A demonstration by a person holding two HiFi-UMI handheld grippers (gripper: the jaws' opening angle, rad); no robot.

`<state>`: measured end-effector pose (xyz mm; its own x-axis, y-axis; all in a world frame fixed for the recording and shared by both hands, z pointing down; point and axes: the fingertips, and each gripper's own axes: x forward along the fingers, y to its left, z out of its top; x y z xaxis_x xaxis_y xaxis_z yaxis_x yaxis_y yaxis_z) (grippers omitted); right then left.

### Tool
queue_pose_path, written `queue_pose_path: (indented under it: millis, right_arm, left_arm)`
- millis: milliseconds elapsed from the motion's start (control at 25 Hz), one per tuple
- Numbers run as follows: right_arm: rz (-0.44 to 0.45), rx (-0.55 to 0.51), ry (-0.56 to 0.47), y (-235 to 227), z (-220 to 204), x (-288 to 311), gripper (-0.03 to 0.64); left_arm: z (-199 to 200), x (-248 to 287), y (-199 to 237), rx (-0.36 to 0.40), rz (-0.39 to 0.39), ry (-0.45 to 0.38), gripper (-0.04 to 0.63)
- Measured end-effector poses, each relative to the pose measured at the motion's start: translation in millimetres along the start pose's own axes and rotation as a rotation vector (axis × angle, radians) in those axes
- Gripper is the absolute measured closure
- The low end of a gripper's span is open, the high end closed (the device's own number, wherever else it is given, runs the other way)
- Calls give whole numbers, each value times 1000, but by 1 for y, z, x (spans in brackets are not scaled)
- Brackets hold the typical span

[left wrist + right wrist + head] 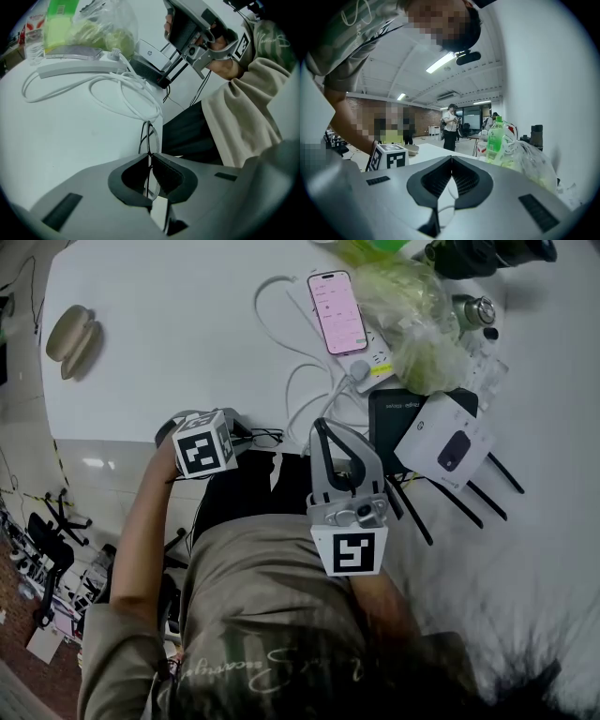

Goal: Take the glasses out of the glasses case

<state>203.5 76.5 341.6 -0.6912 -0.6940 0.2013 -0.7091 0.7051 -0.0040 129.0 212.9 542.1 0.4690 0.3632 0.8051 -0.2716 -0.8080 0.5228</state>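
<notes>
left claw (150,157): pitched steeply down, jaws pinched on thin glasses (149,135) frame | right claw (452,158): held near level, its 2 jaws closed tip to tip

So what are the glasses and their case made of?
The glasses: thin dark rims, probably metal, maybe plastic; the lenses are clear and see-through. The glasses case: beige, matte, rounded halves lying open, likely hard plastic; too far to tell.
</notes>
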Motion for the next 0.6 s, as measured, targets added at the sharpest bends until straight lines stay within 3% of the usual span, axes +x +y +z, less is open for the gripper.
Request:
queue_pose_path:
  millis: [280, 600]
  right_arm:
    - [-31, -2, -5, -9, -2, 3, 606]
    - [-14, -61, 3, 6, -1, 12, 605]
  left_arm:
    - [0, -3, 3, 39, 37, 18, 562]
    - [2, -8, -1, 48, 14, -17, 561]
